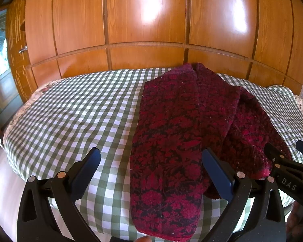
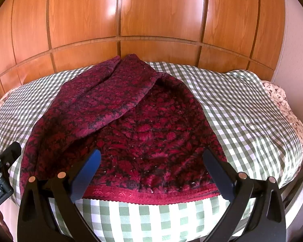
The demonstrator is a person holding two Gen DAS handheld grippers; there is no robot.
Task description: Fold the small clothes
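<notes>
Garment (image 2: 131, 133) on the bed (image 2: 242, 109), wardrobe (image 2: 159, 16) behind.

The garment lies on the bed cover, running from the near edge toward the far side, with one part folded over from the left and lying on top of the rest. The left gripper (image 1: 151, 161) sits at the near edge over the garment's left part; the right gripper (image 2: 151, 161) sits at the near edge over its hem (image 2: 151, 196). The wardrobe stands behind the bed's far side.
</notes>
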